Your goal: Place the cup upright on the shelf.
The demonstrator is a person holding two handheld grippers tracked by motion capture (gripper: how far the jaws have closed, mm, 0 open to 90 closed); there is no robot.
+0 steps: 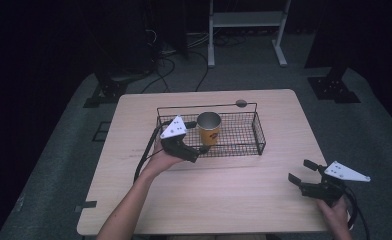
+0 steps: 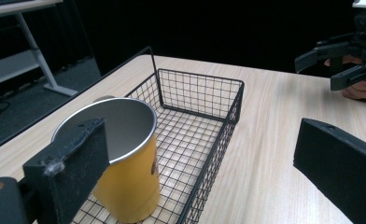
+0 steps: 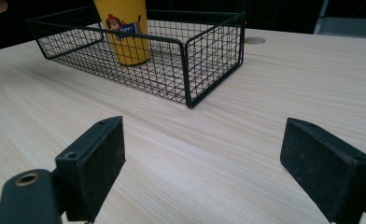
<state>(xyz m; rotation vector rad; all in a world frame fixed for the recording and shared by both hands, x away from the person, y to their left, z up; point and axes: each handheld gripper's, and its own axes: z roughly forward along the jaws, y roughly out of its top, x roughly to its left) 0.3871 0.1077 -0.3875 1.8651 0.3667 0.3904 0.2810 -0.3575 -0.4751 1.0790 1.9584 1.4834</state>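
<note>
A yellow cup [image 1: 208, 129] with a metal inside stands upright in the left part of a black wire basket [image 1: 244, 145] at mid-table. My left gripper [image 1: 200, 152] is open at the basket's front left corner, right beside the cup. In the left gripper view, the cup [image 2: 125, 158] sits just behind one jaw, and the basket wall [image 2: 218, 149] runs between the jaws of the gripper [image 2: 204, 182]. My right gripper [image 1: 301, 171] hovers open near the table's front right edge. It [image 3: 211, 168] faces the basket [image 3: 190, 70] and cup [image 3: 125, 32] with nothing between its fingers.
The basket's right part holds nothing. A round grommet hole [image 1: 241, 103] lies in the light wooden table [image 1: 224, 200] behind the basket. A white metal rack [image 1: 246, 20] and cables [image 1: 164, 65] are on the floor beyond the table. The right gripper [image 2: 333, 65] shows far off in the left gripper view.
</note>
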